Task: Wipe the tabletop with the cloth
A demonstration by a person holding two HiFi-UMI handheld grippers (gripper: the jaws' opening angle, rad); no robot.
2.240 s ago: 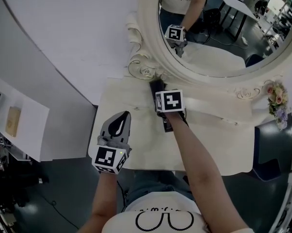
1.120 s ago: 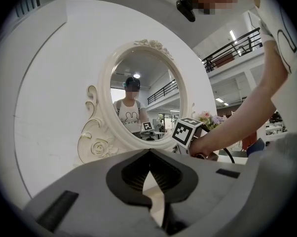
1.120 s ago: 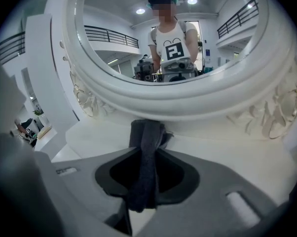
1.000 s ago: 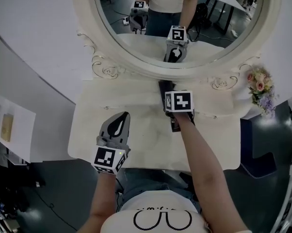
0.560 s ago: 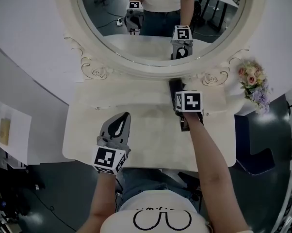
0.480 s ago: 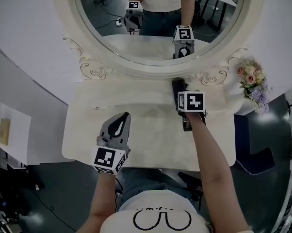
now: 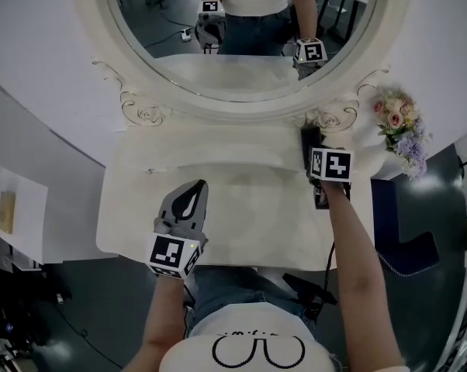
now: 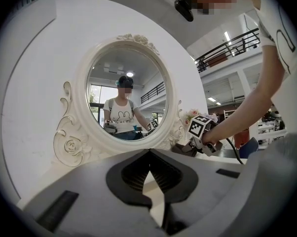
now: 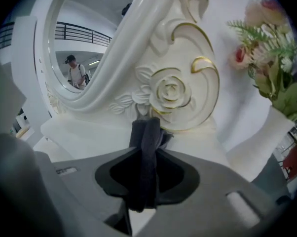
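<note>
Head view: right gripper (image 7: 311,147) clamps dark cloth (image 7: 308,135) on tabletop (image 7: 233,200), at lower right foot of oval mirror (image 7: 218,103). Flower vase (image 7: 396,130) stands just right of mirror. Likely risk: a sweep carried further right knocks vase over. Left gripper (image 7: 195,190) hovers in front of mirror's left half.

Left gripper view: jaws together, nothing between. Cream glossy tabletop below mirror, white wall (image 8: 40,58) behind it, railed balcony (image 8: 227,43) to its right.

Right gripper view: cloth bunched into narrow roll, tip close under mirror's carved rose (image 9: 170,90). Could snag there, or wipe only a thin strip.

Left tongs (image 7: 199,184) and right tongs (image 7: 310,141) grey, each bearing black-and-white marker cube (image 7: 174,254), white T-shirt (image 7: 249,343) with black line print
</note>
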